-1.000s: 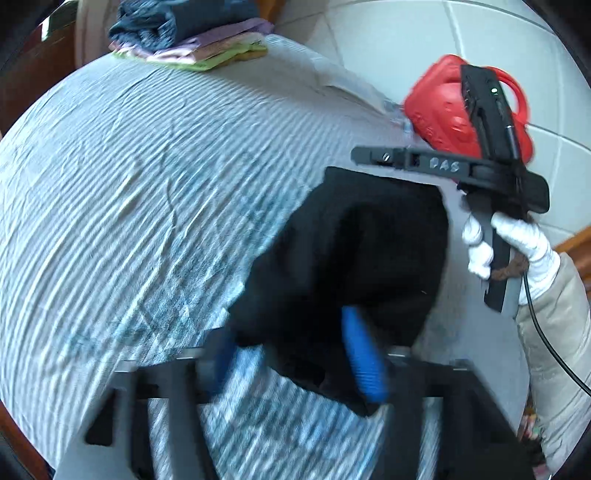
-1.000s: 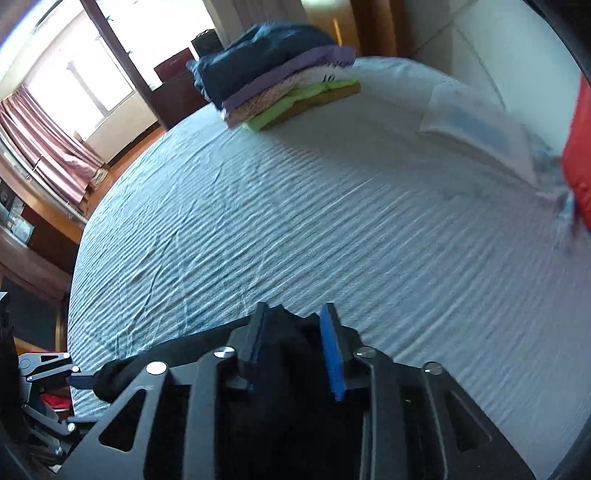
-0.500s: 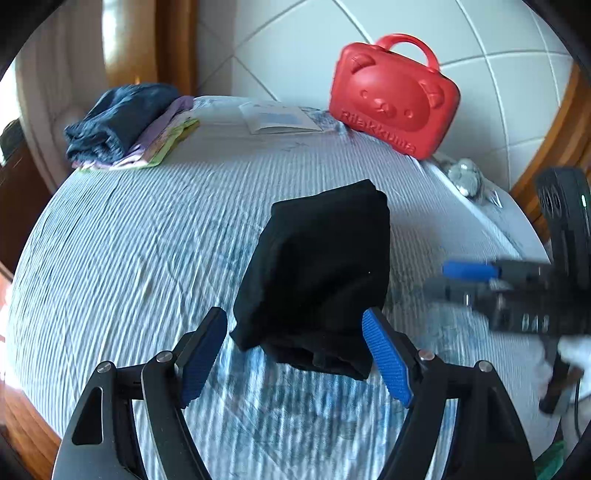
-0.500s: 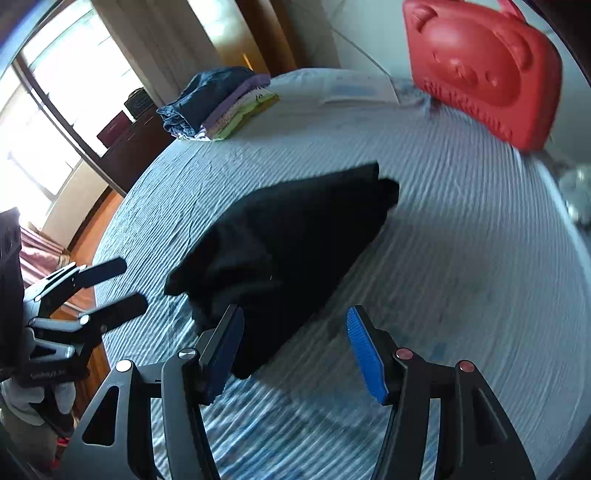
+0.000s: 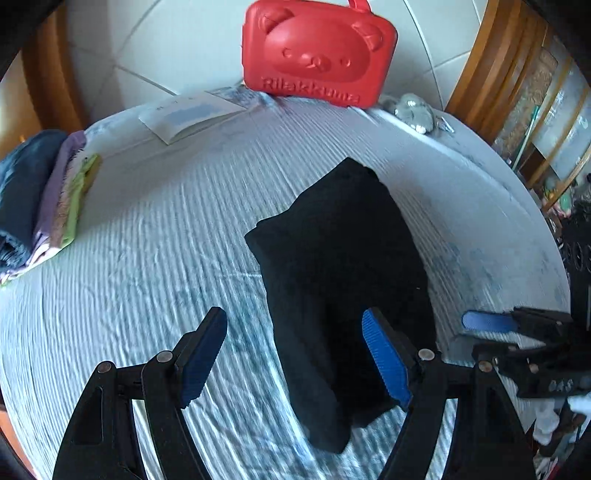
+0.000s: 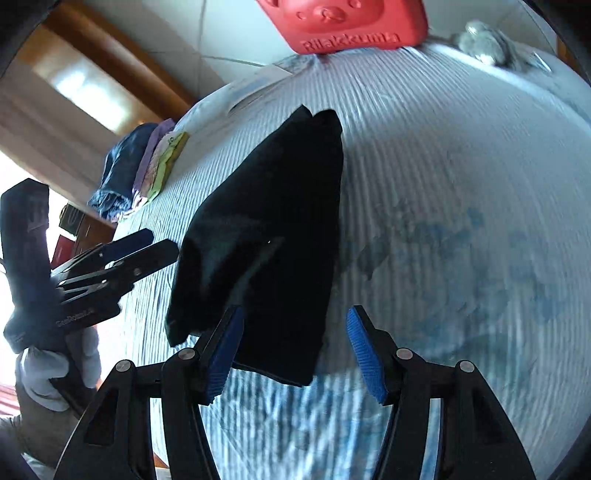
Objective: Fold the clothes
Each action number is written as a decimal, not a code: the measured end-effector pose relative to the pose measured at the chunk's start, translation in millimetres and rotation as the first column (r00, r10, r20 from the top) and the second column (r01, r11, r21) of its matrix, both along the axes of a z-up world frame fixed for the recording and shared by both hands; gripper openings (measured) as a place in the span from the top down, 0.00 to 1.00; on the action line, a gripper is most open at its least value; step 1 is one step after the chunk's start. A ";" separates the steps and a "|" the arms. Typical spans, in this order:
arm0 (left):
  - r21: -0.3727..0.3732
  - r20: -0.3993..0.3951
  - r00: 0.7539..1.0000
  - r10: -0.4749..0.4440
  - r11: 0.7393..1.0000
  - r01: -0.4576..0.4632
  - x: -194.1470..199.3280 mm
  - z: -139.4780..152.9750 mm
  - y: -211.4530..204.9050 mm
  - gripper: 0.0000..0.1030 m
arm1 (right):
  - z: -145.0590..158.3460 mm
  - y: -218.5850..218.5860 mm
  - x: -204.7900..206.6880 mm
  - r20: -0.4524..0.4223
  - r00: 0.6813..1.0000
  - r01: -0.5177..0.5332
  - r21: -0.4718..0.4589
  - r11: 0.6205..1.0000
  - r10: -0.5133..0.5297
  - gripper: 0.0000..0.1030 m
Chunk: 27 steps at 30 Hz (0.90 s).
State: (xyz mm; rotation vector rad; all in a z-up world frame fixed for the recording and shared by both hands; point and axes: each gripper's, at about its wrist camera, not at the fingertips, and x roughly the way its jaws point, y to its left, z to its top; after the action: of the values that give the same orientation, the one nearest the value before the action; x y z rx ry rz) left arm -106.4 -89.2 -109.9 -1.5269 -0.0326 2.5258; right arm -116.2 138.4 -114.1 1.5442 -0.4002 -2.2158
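A black garment [image 5: 343, 273] lies folded in a long narrow shape on the striped bed sheet [image 5: 147, 258]. My left gripper [image 5: 295, 360] is open just above the garment's near end; its right pad overlaps the cloth without pressing it. My right gripper [image 6: 295, 354] is also open, straddling the near edge of the black garment [image 6: 273, 236], with nothing pinched. In the left wrist view the right gripper [image 5: 476, 334] comes in from the right edge. In the right wrist view the left gripper [image 6: 160, 243] sits left of the cloth, held by a white-gloved hand [image 6: 55, 369].
A stack of folded clothes [image 5: 44, 199] [image 6: 144, 170] rests at the bed's far left. A red bear-faced case [image 5: 317, 51] [image 6: 347, 22] leans on the tiled wall. A booklet [image 5: 188, 114] and a silvery object [image 5: 413, 110] lie near it. Wooden furniture flanks the bed.
A second ago both grippers were shut on the black garment. Both have let go and opened, rolled round and drawn back; the garment now lies folded on the sheet.
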 end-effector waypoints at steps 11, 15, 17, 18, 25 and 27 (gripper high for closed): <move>-0.032 0.080 0.997 0.006 0.999 -0.004 -19.1 -44.2 -10.3 0.20 | -30.3 -28.9 1.5 0.105 0.993 -0.067 0.126 0.990 0.054 0.46; 0.077 0.049 0.999 0.001 0.997 -0.004 -8.9 -21.9 -22.3 0.20 | 0.1 -19.8 -13.8 0.024 0.997 -0.081 0.117 0.990 0.078 0.45; 0.105 0.048 0.999 0.004 0.994 -0.009 -9.2 -19.6 -25.7 0.20 | 7.6 -12.3 -25.8 -0.001 0.998 -0.066 0.090 0.994 0.066 0.45; 0.108 0.051 0.999 0.006 0.994 -0.012 -10.7 -20.8 -25.9 0.20 | 7.5 -10.1 -31.1 -0.005 0.998 -0.061 0.079 0.995 0.061 0.45; 0.094 0.114 0.993 -0.021 0.996 0.010 -30.8 -49.5 -13.4 0.21 | -15.0 -14.5 -65.0 0.031 0.997 -0.068 0.046 0.997 0.067 0.45; 0.108 0.123 0.992 -0.032 0.994 0.019 -34.5 -54.6 -11.9 0.21 | -20.7 -17.8 -69.5 0.039 0.996 -0.082 0.037 0.996 0.081 0.45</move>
State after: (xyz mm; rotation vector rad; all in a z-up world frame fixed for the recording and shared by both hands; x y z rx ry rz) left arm -140.9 -101.1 -164.5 -1.6288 -0.1611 2.3653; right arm -185.7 120.6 -134.8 1.5949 -0.3012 -2.1473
